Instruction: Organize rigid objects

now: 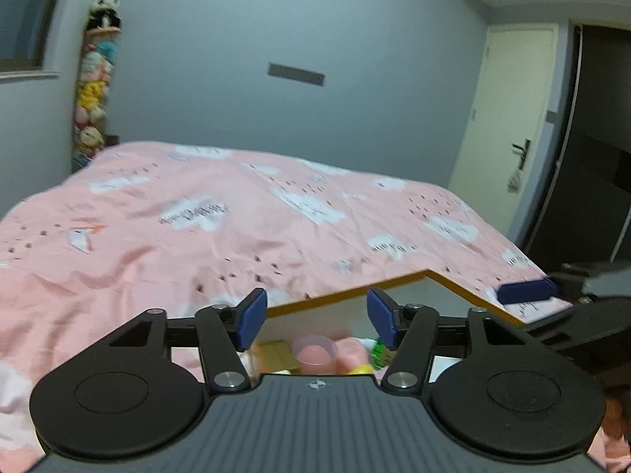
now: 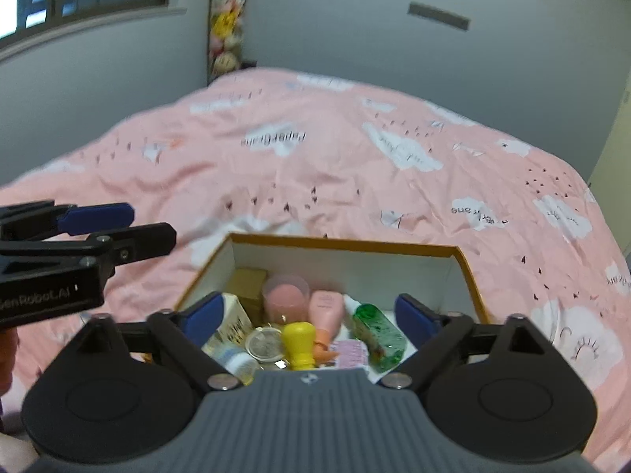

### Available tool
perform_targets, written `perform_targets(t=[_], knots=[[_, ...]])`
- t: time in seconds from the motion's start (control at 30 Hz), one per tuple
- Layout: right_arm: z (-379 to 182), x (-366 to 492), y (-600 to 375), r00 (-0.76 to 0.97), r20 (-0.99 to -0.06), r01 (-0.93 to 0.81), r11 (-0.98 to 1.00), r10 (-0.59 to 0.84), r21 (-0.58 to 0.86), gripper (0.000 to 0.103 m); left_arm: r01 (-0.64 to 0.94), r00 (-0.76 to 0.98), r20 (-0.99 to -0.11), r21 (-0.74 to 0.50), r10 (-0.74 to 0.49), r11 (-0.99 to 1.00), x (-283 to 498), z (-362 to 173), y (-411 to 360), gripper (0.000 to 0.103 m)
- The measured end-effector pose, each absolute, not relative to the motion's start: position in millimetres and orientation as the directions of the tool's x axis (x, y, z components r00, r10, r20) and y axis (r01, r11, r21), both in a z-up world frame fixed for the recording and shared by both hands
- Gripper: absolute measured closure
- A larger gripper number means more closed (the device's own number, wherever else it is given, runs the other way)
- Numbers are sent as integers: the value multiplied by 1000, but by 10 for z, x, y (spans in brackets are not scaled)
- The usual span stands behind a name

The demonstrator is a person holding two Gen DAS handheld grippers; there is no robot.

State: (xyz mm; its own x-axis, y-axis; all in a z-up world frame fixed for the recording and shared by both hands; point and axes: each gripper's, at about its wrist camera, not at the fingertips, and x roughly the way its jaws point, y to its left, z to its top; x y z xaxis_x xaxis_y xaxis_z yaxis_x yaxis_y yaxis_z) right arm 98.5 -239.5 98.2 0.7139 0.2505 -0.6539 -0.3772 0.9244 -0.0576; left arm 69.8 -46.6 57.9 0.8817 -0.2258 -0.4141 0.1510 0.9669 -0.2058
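A: From the left wrist view, the left gripper point(image 1: 315, 317) is released, nothing between its blue pads. Past it sits the box point(image 1: 355, 293) on the pink bed point(image 1: 197, 236), and I can make out a pink cup point(image 1: 315, 351) inside, blurred. The right gripper's pad pokes in at the right edge.

B: Any writing?

A: The bedcover has cloud prints with lettering, too smeared to read here.

B: The right wrist view is clearer. The right gripper point(image 2: 309, 315) is spread wide and empty, hanging over the box. Inside lie a yellow bottle point(image 2: 299, 341), a pink tube point(image 2: 327, 311), a green clear bottle point(image 2: 378, 333), a cream carton point(image 2: 232, 321) and a round clear lid point(image 2: 263, 343).

A: How would they handle?

B: My guess is they are light, stiff plastic and rather slippery; I'd pinch the yellow bottle across its narrow neck. The carton could dent.

A: Labels?

B: The left gripper's body reads roughly "GenRoboLAI". The bedcover's words appear upside down; one looks like "Paper".
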Motion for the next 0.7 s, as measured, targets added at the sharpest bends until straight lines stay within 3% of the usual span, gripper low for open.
perform_targets(t=[0.1, 0.13, 0.33, 0.43, 0.7], knots=[[955, 788, -2365, 762, -600, -333, 942, 243, -43, 8, 132, 899, -392, -180, -194, 975, 580, 579, -400, 21], [938, 733, -2360, 777, -582, -316, 948, 240, -31, 7, 130, 908, -380, -153, -179, 980, 520, 573, -386, 14], [777, 378, -2329, 861, -479, -197, 980, 168, -9, 3, 79, 947, -316, 38, -63, 996, 203, 514, -378, 1], [685, 243, -2227, 878, -456, -202, 976, 147, -75, 3, 73, 950, -307, 39, -57, 997, 93, 496, -322, 1], [573, 123, -2046, 862, -469, -261, 961, 191, -88, 3, 4, 910, -414, -7, -7, 1000, 93, 338, -147, 0]])
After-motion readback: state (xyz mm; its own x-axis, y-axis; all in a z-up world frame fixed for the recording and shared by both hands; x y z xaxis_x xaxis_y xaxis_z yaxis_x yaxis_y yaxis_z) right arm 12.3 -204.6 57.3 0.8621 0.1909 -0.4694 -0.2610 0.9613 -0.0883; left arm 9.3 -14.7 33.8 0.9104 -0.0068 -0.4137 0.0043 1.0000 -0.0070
